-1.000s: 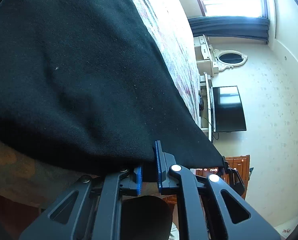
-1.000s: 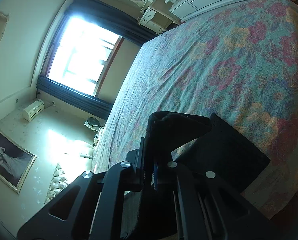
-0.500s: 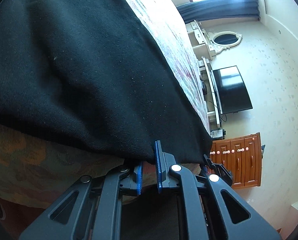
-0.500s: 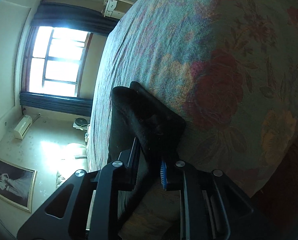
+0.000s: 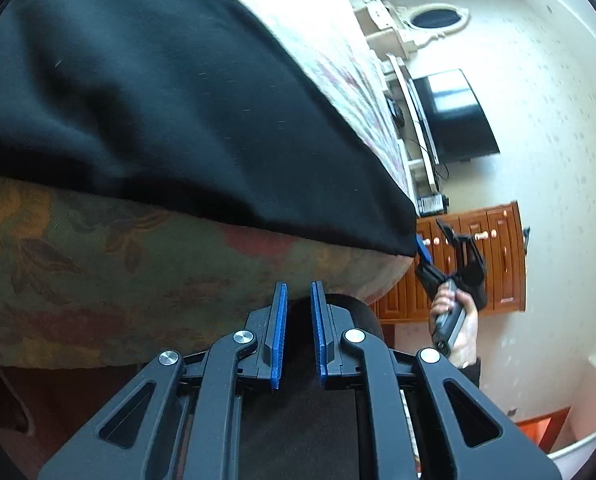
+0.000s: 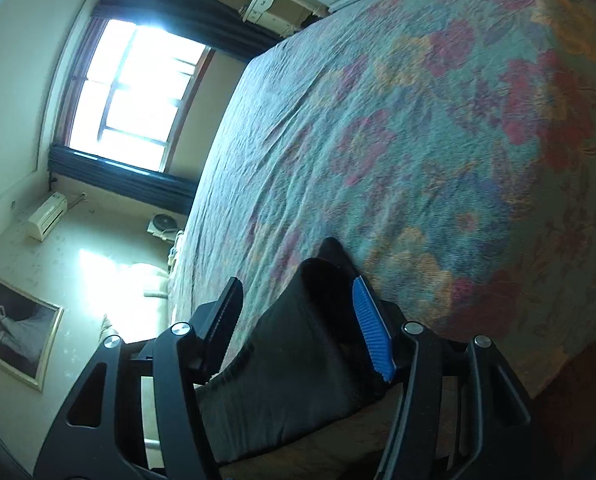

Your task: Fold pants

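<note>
1. Lying on the bed's floral bedspread (image 5: pixel 110 264), the black pants (image 5: pixel 170 92) spread ahead of and above the left hand-held gripper (image 5: pixel 298 332), their near edge running along the bed's rim.
2. From the right wrist camera, one end of the pants (image 6: pixel 294 344) sits between the fingers of the right hand-held gripper (image 6: pixel 301 328), draped over the bed's edge, with the flowered bedspread (image 6: pixel 437 128) stretching away beyond it.
3. The left hand-held gripper has its blue pads (image 5: pixel 280 336) slightly apart with nothing between them, just short of the pants' edge.
4. The right hand-held gripper is spread wide; the cloth lies against its blue pad (image 6: pixel 371 336) and clear of the other finger.
5. Off to the left gripper's right, the right hand-held gripper (image 5: pixel 437 256) shows at the pants' far corner, held in a hand (image 5: pixel 455 328).
6. Beyond: a wooden dresser (image 5: pixel 493 264), a television (image 5: pixel 453 116), a window (image 6: pixel 134 92).
</note>
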The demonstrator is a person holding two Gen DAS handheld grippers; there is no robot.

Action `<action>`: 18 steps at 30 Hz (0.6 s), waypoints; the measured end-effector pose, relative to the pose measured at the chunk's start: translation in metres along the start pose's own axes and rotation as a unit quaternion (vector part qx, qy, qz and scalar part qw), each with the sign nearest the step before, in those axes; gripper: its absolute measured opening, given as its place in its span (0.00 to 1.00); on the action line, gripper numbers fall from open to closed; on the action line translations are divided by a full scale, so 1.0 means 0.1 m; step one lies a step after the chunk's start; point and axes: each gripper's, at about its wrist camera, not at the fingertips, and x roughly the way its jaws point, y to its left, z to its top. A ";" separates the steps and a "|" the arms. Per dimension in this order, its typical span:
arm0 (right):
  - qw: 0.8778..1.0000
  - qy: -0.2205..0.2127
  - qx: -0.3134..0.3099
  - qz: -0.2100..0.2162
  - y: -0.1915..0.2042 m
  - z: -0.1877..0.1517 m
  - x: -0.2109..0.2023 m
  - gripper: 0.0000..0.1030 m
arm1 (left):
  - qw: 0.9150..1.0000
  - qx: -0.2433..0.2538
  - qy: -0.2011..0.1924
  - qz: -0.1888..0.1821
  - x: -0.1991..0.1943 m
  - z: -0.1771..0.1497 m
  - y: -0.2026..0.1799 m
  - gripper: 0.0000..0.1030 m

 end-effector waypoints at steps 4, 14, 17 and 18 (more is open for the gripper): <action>0.995 0.099 0.034 0.001 -0.04 0.19 0.47 0.64 | 0.993 0.095 -0.066 0.011 -0.19 0.15 -0.30 0.48; 0.999 -0.017 0.025 0.025 -0.18 0.45 0.38 0.72 | 0.993 0.034 -0.087 0.066 -0.27 0.37 0.21 0.48; 0.999 -0.042 0.031 -0.014 -0.34 0.40 0.20 0.72 | 0.994 0.034 -0.086 0.062 -0.28 0.38 0.27 0.48; 0.999 -0.043 0.029 -0.017 -0.35 0.37 0.14 0.72 | 0.993 0.041 -0.088 0.063 -0.28 0.38 0.24 0.48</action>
